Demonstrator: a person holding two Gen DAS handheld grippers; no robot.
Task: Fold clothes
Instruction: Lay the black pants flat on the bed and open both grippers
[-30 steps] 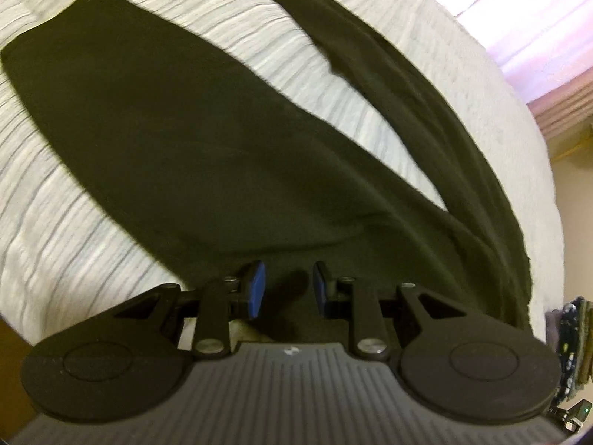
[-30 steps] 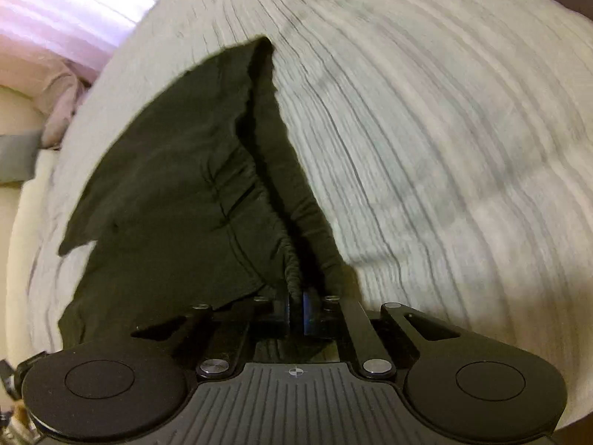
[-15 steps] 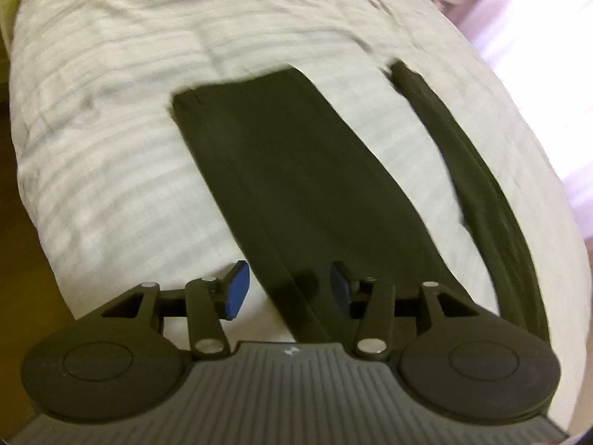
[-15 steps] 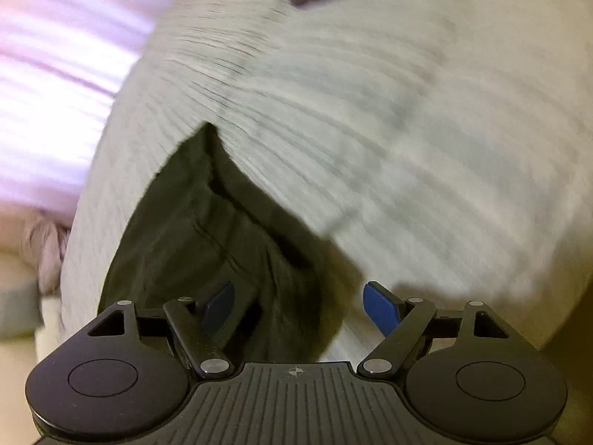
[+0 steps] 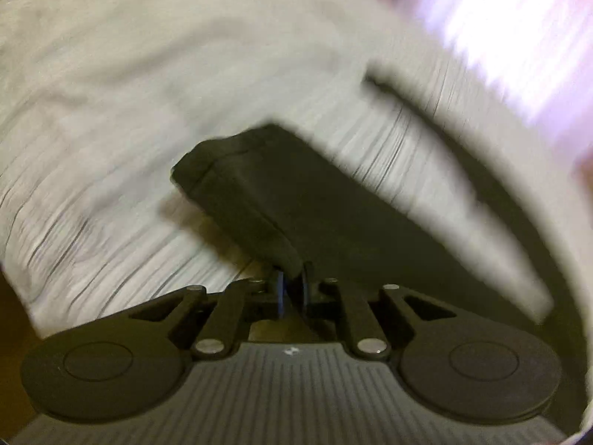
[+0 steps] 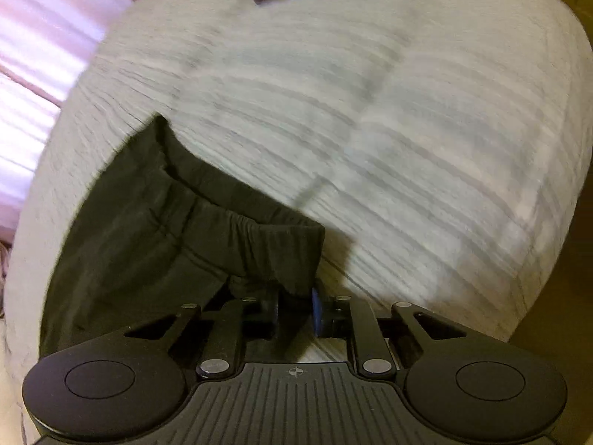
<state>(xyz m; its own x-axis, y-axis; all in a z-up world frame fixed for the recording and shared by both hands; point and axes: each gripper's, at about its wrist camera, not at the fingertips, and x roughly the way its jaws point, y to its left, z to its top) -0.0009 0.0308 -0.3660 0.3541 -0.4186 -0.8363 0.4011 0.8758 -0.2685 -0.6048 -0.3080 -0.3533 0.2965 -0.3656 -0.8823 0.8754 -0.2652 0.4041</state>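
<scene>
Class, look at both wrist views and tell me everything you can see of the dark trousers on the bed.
The dark trousers look like soft black or very dark knit cloth, spread on a pale striped bedspread. The left wrist view shows two long legs, the nearer one lifted at its edge, where the left claw is shut on it. The right wrist view shows the gathered elastic waistband, with the right claw shut on its corner. Motion blur hides finer details.

A home bedroom: a bed with a white striped cover [image 6: 370, 118] beside pink curtains [image 5: 519, 29].
</scene>
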